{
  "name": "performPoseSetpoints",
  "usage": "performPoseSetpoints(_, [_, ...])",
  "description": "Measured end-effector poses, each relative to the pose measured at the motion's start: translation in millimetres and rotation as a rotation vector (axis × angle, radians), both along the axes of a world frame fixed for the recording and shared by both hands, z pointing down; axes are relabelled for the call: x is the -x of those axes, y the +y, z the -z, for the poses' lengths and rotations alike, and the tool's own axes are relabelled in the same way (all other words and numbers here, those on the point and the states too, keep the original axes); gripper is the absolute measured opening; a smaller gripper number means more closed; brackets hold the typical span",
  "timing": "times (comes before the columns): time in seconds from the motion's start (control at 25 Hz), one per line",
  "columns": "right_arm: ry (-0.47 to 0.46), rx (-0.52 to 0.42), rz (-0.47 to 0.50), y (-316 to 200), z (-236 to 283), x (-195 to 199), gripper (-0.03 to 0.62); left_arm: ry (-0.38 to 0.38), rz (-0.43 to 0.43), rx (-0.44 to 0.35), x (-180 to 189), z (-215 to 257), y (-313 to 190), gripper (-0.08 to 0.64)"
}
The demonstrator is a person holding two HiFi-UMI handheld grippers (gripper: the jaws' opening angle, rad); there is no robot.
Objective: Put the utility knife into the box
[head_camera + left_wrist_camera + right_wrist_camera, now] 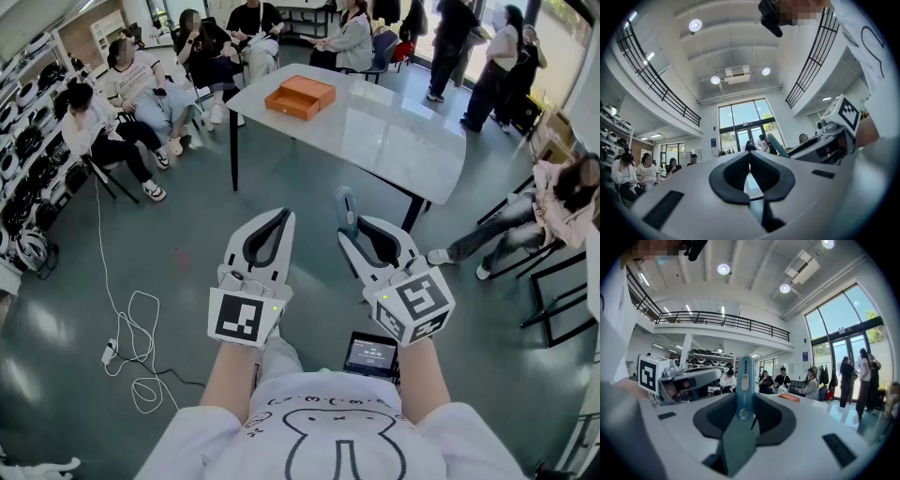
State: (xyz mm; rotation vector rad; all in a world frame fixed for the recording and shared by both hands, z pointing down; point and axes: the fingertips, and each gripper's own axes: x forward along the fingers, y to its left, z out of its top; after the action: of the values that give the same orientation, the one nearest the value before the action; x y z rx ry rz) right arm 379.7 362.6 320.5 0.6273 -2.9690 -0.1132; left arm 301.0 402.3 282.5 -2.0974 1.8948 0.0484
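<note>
My right claw (pixel 743 401) pinches the utility knife (pixel 745 376) lengthwise, well apart from the orange box (pixel 300 97) on the table (pixel 403 141); my left claw (pixel 750 157) is closed, empty; the thin handle could pivot or slip during the long carry, missing the box.

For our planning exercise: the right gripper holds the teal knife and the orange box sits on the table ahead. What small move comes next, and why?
Probably step forward, carrying the right gripper toward the orange box: its jaws already clamp the utility knife, and the open box lies on the table well ahead.
</note>
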Motion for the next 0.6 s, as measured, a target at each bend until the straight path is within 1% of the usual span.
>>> performPoseSetpoints(0.28, [0.008, 0.011, 0.003, -4, -5, 2, 0.13, 0.0, -0.004, 0.006, 1, -3, -7, 0.015])
performPoseSetpoints(0.6, [0.02, 0.039, 0.017, -29, -15, 35, 0.129, 0.022, 0.014, 0.014, 39, -9, -33, 0.015])
